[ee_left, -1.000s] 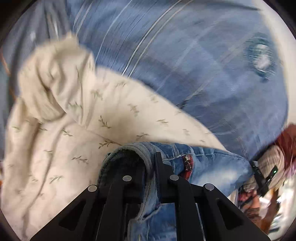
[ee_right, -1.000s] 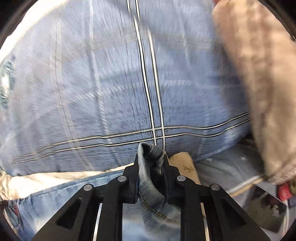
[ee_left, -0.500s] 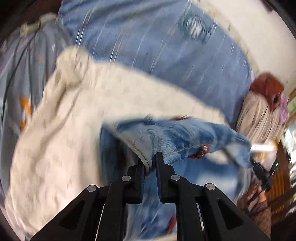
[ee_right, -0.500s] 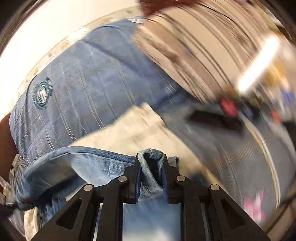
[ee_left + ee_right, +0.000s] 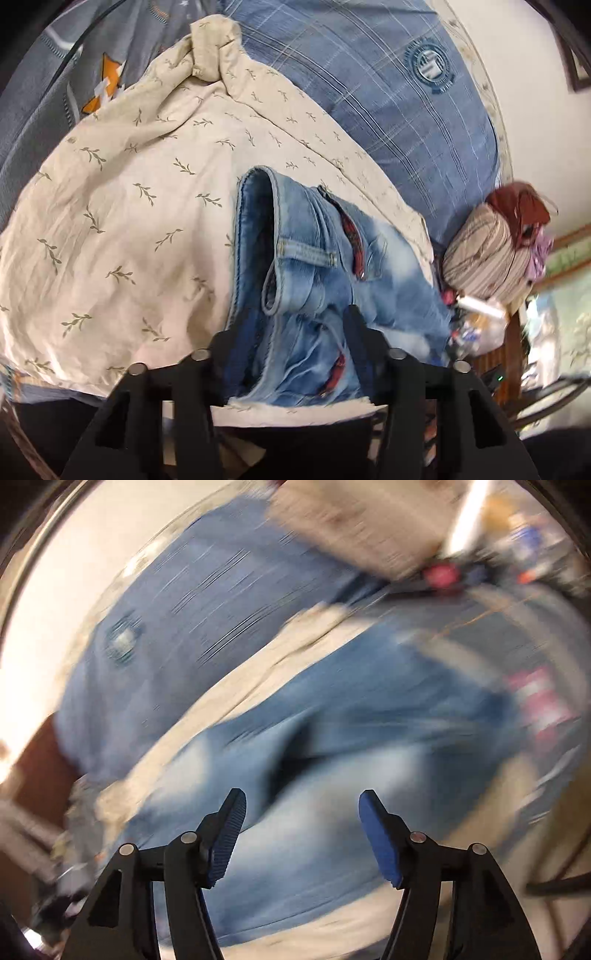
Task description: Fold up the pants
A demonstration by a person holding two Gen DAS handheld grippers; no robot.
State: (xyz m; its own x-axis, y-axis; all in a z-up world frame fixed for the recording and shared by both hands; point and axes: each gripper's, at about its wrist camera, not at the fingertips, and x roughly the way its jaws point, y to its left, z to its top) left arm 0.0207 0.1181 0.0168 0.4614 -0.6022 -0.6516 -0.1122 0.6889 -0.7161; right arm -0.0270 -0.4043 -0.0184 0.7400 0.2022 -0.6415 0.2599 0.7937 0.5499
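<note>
**One pair of jeans on a cream cloth, two grippers spread wide above it**

One pair of light blue jeans (image 5: pixel 314 266) lies folded over on a cream cloth printed with small green sprigs (image 5: pixel 122 229). The waistband end faces up in the left wrist view, with one belt loop and a strip of red lining showing along the pocket edge. The cream cloth is bunched into one knot-like lump at its far corner and rests on a blue checked bedspread (image 5: pixel 388 96) that carries one round badge.

The left gripper (image 5: pixel 291 332) hangs just over the near end of the jeans. Its two fingers are parted, with denim showing in the wide gap between them; whether the fingers touch the fabric cannot be told, and they are not clamped on it.

The right gripper (image 5: pixel 301 808) also has its two fingers spread well apart, their blue ribbed pads (image 5: pixel 229 834) bare and holding nothing. That view is heavily blurred, but the jeans (image 5: pixel 332 775) fill the middle of it, with one dark fold opening ahead of the fingers and the cream cloth (image 5: pixel 236 686) showing beyond.

Beside the bedspread, off to the right in the left wrist view, sits one striped roll (image 5: pixel 480 254) with one dark red cloth (image 5: pixel 517 206) on top of it. A grey patterned blanket (image 5: pixel 44 96) with one orange patch lies at the far left.
</note>
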